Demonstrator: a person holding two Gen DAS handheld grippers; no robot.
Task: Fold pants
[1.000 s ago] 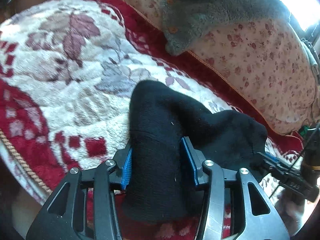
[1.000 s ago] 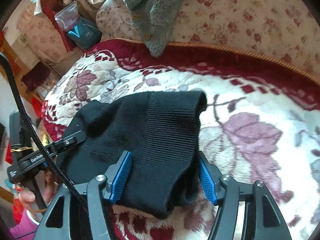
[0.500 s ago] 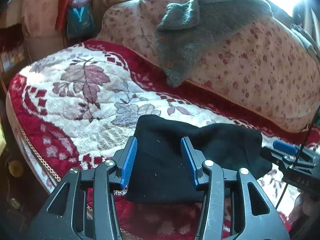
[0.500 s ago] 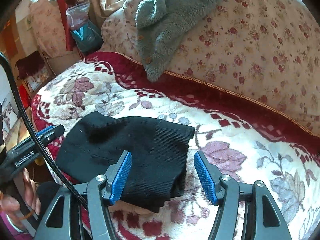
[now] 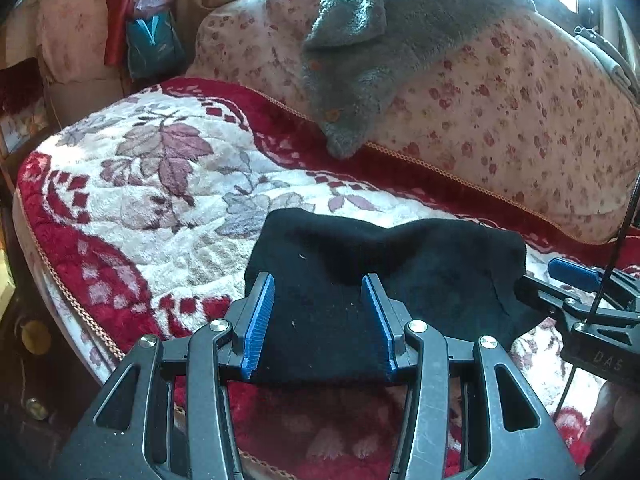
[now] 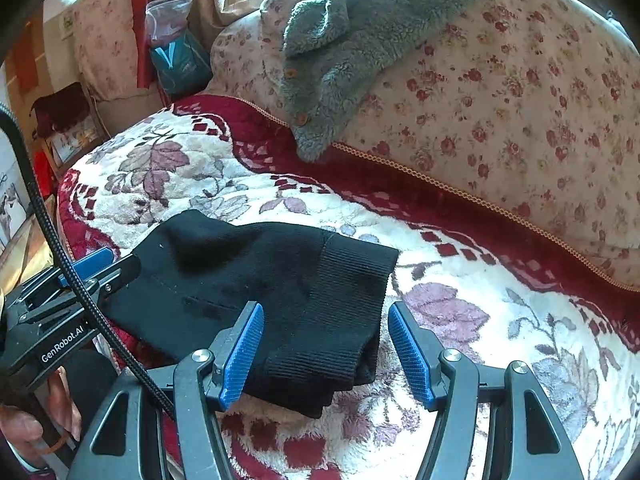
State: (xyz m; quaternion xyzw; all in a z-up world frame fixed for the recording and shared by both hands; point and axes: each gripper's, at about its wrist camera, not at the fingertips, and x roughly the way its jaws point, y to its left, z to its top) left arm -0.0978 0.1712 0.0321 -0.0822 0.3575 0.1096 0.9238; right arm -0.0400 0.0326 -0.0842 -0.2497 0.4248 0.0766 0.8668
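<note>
Floral blanket over a sofa seat, left tongs spread, gripping nothing, right tongs spread likewise, folded black pants lying flat on the blanket beneath both, grey fleece draped on the flowered backrest behind.

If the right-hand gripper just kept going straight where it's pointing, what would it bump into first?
Most likely the folded black pants: the right gripper stands open and aims down at their ribbed end, lying on the floral blanket. Depth is hard to judge.

"GenRobot.AI" on left gripper, "DAS" on right gripper
</note>
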